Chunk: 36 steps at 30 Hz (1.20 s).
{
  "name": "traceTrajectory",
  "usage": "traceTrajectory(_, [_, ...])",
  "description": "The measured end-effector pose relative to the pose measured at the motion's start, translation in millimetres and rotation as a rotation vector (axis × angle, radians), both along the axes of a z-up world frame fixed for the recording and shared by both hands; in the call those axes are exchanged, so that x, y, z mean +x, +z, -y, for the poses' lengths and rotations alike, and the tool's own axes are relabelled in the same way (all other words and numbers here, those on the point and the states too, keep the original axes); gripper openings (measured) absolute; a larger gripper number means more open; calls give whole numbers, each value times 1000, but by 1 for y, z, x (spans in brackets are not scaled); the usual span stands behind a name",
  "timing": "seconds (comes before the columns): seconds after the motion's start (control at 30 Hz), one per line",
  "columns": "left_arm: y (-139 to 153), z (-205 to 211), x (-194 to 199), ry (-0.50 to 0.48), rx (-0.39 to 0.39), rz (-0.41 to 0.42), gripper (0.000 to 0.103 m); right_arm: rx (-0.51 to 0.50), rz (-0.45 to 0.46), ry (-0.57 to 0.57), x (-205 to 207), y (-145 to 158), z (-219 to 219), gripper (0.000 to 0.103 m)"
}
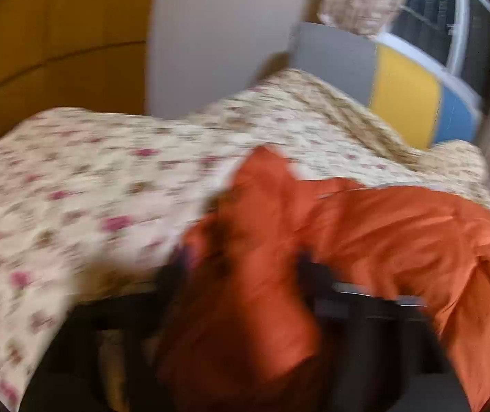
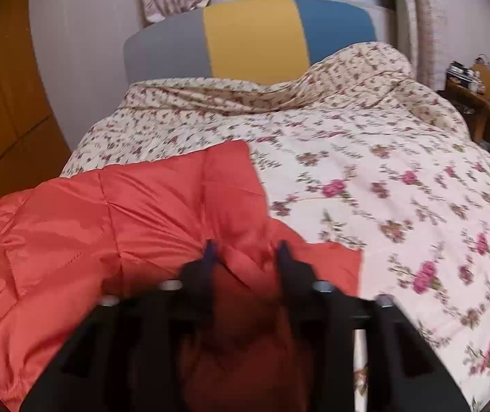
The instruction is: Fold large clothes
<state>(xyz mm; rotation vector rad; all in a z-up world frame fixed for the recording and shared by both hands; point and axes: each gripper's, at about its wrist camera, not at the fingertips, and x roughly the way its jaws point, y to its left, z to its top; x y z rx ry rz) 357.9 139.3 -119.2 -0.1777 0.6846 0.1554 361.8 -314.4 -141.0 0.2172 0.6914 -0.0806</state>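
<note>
1. Orange quilted jacket point(image 2: 135, 213) — spread on floral bedspread point(image 2: 382, 178), near bed's foot.
2. Right gripper point(image 2: 246, 250) — jaws partly parted, jacket fabric bunched between, pads apparently clear.
3. Left gripper point(image 1: 241, 261) — blurred; jaws wide, fabric draped over.

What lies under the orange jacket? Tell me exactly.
The orange quilted jacket lies on a floral bedspread, which shows all round its far and right edges. Whatever sits beneath the jacket's middle is covered, and its near end hangs hidden behind the right gripper.
</note>
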Motion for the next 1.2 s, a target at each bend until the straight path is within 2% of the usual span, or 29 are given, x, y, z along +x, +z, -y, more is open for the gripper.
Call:
traceTrajectory(0.03, [1,-9,-12,59,-10,9,100,5,-4,-15,-5,3,3,69])
traceTrajectory(0.07, [0,-17,-18,55,-57,12,100,22,-7,-22,-10,4,7,75])
traceTrajectory(0.1, [-2,-26,-25,45,-117,5,100,69,-10,-20,-18,6,14,75])
traceTrajectory(0.17, [-8,-41,-33,32,-196,-26,100,174,-33,-32,-36,6,32,85])
traceTrajectory(0.3, [-20,-55,-47,-64,-409,-42,100,335,-93,-55,-67,-7,58,87])
traceTrajectory(0.37, [-23,-54,-49,-86,-460,-34,100,434,-110,-27,-72,-15,61,88])
traceTrajectory(0.43, [-23,-46,-47,-112,-459,-35,100,490,-125,10,-68,-19,59,85])
traceTrajectory(0.47, [-22,-41,-47,-115,-453,-41,99,502,-138,47,-62,-20,53,75])
traceTrajectory(0.5, [-22,-35,-46,-117,-436,-48,94,489,-147,50,-60,-20,50,72])
traceTrajectory(0.57, [-19,-24,-46,-144,-390,-64,80,468,-144,61,-60,-15,43,51])
traceTrajectory(0.6, [-18,-20,-48,-154,-380,-71,72,460,-142,63,-63,-12,42,46])
traceTrajectory(0.67, [-14,-13,-54,-190,-376,-75,55,461,-129,76,-70,-8,44,31])
traceTrajectory(0.73, [-12,-10,-62,-211,-366,-81,45,468,-116,90,-84,-3,46,27])
traceTrajectory(0.8, [-9,-6,-71,-236,-360,-87,41,464,-111,96,-98,1,48,26])
traceTrajectory(1.1, [-6,13,-143,-314,-392,-101,41,483,-105,79,-188,3,84,28])
traceTrajectory(1.17, [-6,19,-159,-315,-375,-97,44,455,-101,66,-204,2,87,38])
traceTrajectory(1.2, [-5,22,-164,-306,-365,-92,51,430,-96,55,-212,1,88,42])
